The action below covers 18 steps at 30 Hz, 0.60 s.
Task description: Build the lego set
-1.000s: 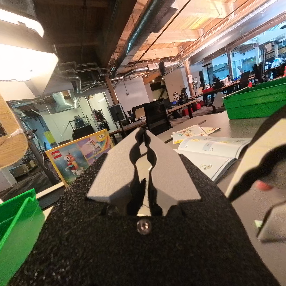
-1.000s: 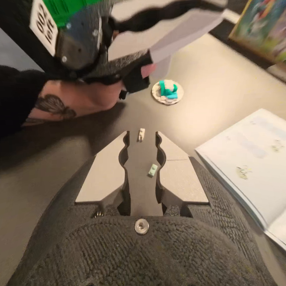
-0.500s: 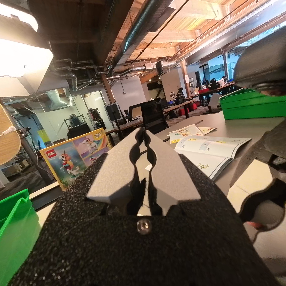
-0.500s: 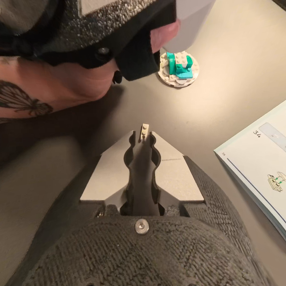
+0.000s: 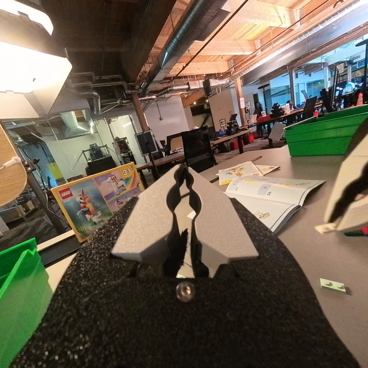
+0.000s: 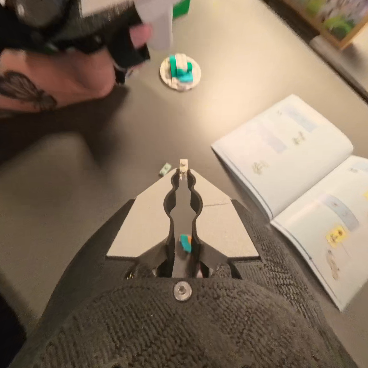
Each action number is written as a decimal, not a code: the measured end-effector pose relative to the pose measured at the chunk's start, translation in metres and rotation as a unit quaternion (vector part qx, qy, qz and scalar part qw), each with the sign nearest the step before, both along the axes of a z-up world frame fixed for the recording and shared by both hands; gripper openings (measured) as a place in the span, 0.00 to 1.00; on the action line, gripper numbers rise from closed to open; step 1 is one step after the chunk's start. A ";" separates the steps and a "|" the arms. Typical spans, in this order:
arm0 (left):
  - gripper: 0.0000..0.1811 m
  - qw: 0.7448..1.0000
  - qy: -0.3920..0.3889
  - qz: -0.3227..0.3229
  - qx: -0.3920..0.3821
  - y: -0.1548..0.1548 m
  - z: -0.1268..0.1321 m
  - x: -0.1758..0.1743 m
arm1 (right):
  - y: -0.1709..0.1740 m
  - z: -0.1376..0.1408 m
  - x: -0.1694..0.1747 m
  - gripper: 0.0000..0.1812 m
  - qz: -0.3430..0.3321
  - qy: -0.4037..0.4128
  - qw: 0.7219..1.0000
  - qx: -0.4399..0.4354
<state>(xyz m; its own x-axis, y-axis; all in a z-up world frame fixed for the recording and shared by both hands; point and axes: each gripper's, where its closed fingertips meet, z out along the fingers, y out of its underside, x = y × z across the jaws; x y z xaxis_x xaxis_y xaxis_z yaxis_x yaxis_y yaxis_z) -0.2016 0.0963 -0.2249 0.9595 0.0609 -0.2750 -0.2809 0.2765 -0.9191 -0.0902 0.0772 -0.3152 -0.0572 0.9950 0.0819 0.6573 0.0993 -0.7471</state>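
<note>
The right gripper point(image 6: 183, 172) pinches a small cream plate point(image 6: 183, 165) at its very tips, lifted off the table point(image 6: 59, 179), probably so its studs stay clear for pressing onto the round white base with teal bricks point(image 6: 180, 72) ahead. A pale green piece point(image 6: 165, 168) lies below. The left gripper point(image 5: 184, 169) is closed on nothing, raised aside. The green bins point(image 5: 326, 137) hide their contents.

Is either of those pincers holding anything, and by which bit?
The right gripper pinches a small white plate by its near end; the left gripper holds nothing.
</note>
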 end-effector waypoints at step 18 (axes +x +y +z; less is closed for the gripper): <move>0.00 1.000 0.021 -0.010 -0.009 0.001 -0.003 0.009 | -0.017 -0.041 0.017 0.03 0.000 -0.092 0.995 0.029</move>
